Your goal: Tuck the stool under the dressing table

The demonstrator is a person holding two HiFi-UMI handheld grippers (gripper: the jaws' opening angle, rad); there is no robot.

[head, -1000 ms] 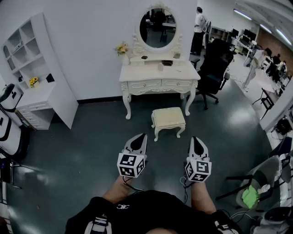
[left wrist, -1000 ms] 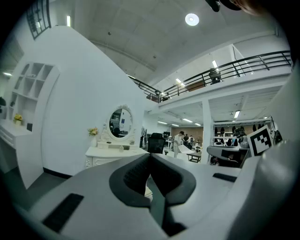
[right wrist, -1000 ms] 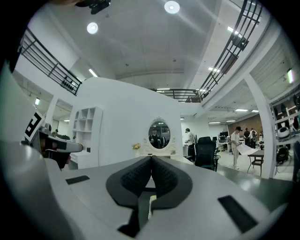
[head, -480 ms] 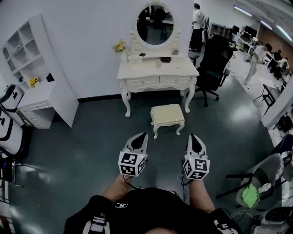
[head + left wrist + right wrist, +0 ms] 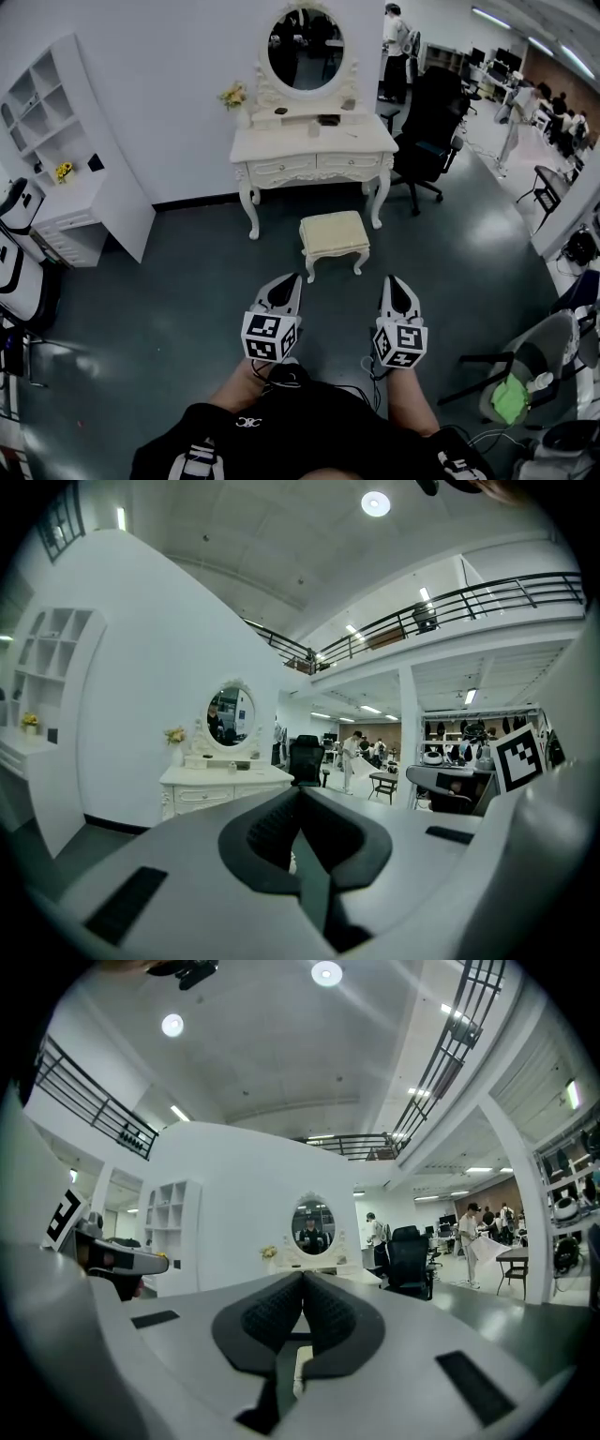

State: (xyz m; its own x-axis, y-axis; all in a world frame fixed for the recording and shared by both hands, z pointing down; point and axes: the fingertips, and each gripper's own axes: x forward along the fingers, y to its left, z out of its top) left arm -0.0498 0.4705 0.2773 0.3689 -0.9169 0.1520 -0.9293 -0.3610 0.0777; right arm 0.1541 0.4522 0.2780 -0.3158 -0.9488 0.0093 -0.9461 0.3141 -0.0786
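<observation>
A cream cushioned stool stands on the dark floor in front of the white dressing table, which carries an oval mirror. The stool is out from under the table. My left gripper and right gripper hover side by side nearer me than the stool, both shut and empty, pointing toward it without touching it. In the left gripper view the dressing table shows beyond the shut left gripper. The right gripper view shows the mirror past the shut right gripper.
A black office chair stands right of the dressing table. A white shelf unit and desk line the left wall. A grey chair with a green cloth sits at the lower right. People stand in the far background.
Both grippers have moved forward toward the stool and slightly down, staying shut. The stool and table sit a little left of and above where they sat in the head view.
</observation>
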